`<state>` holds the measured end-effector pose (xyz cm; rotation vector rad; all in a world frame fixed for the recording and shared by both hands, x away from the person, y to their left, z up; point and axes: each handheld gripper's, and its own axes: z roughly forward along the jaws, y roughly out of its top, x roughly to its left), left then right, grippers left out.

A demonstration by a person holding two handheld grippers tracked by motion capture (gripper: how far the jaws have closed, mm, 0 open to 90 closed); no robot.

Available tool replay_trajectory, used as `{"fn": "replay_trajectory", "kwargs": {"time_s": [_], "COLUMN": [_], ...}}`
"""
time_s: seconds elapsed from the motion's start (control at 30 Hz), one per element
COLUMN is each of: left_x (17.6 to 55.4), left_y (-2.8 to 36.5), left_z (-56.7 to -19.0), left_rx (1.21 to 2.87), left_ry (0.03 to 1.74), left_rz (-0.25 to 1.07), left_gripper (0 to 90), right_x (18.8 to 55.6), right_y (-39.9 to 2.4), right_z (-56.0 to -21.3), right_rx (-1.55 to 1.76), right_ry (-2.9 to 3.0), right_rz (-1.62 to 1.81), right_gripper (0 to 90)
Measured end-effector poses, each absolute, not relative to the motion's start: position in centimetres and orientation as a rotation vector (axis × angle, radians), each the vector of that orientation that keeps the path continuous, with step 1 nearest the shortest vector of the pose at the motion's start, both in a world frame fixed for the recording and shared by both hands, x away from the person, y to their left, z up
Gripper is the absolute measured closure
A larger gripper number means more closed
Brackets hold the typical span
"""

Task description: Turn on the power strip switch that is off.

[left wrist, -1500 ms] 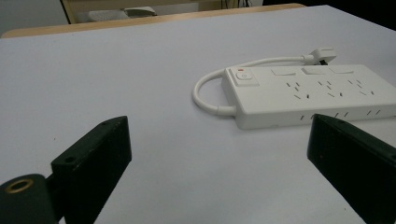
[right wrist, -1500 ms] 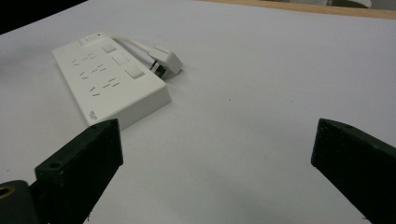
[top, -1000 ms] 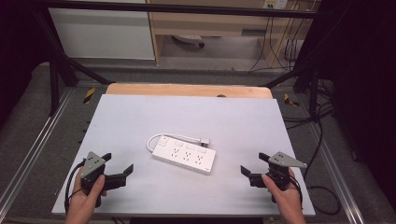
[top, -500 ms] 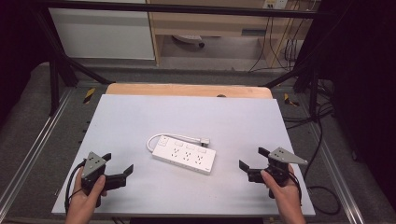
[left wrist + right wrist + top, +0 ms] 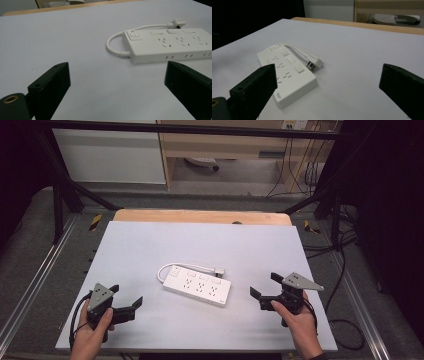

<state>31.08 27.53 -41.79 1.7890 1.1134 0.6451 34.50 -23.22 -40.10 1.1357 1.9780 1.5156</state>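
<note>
The left gripper (image 5: 125, 301) sits near the front left corner of the table (image 5: 150, 245), its two black fingers (image 5: 50, 85) spread wide with nothing between them. In the left gripper view the bare white table surface lies between the fingers, and the power strip lies beyond them, toward the right one. The right gripper (image 5: 265, 287) is held near the front right part of the table, its two fingers (image 5: 254, 87) likewise spread wide and empty. Each gripper carries one grey three-cornered plate on top and is held by one hand: the left hand (image 5: 90, 335) and the right hand (image 5: 300, 320), both coming in from the near edge.

Between the two grippers, well apart from each, lies one white power strip (image 5: 197, 287) flat on the table, slanted a little. It shows three rows of sockets, three small switches (image 5: 291, 60) and one power button (image 5: 135, 35) at its cord end. Its single short white cord (image 5: 187, 266) loops from that end along the far side and ends in one plug (image 5: 218, 270) resting on the table just beside the strip.
</note>
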Motion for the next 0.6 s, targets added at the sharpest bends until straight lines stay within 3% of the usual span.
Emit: {"fn": "replay_trajectory", "kwargs": {"time_s": [0.6], "left_x": [31.06], "left_y": [27.52], "left_z": [-41.81], "left_rx": [1.795], "left_ry": [1.11], "left_rz": [0.646], "left_gripper": [6.5], "right_x": [35.01], "right_y": [-22.82], "right_z": [-40.69], "right_rx": [1.144], "right_ry": [1.97], "right_rz": [1.501], "right_gripper": [4.5]}}
